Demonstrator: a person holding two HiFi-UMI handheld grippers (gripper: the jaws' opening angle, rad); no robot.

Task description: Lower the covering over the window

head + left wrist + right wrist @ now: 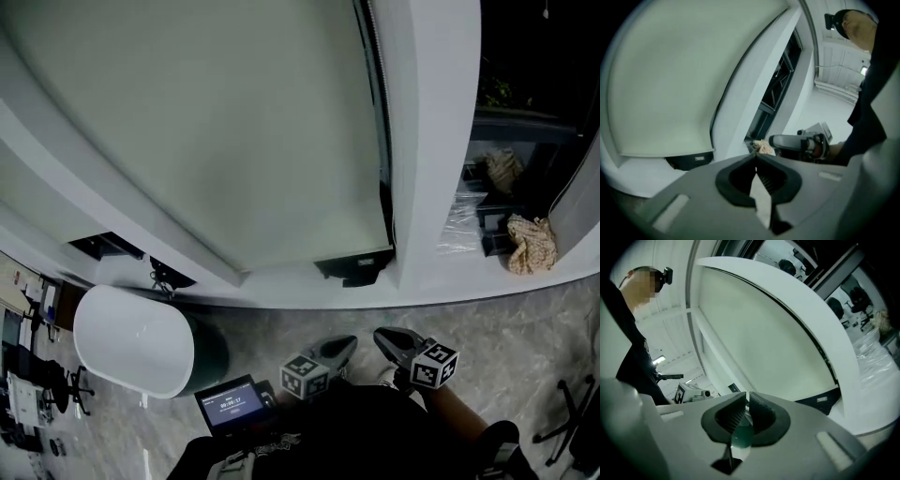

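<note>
Low in front of the person, the left gripper (756,158) has its jaws pressed together on nothing. Just beside it, the right gripper (746,399) holds its jaws a thin slit apart, with nothing pinched. Both point toward the window wall. Beyond the grey marbled floor (525,337), the pale flat roller blind (234,122) covers the window inside the white frame (427,141). The sheet hangs straight down, its bottom edge running level close above the sill by a small black housing (356,265).
</note>
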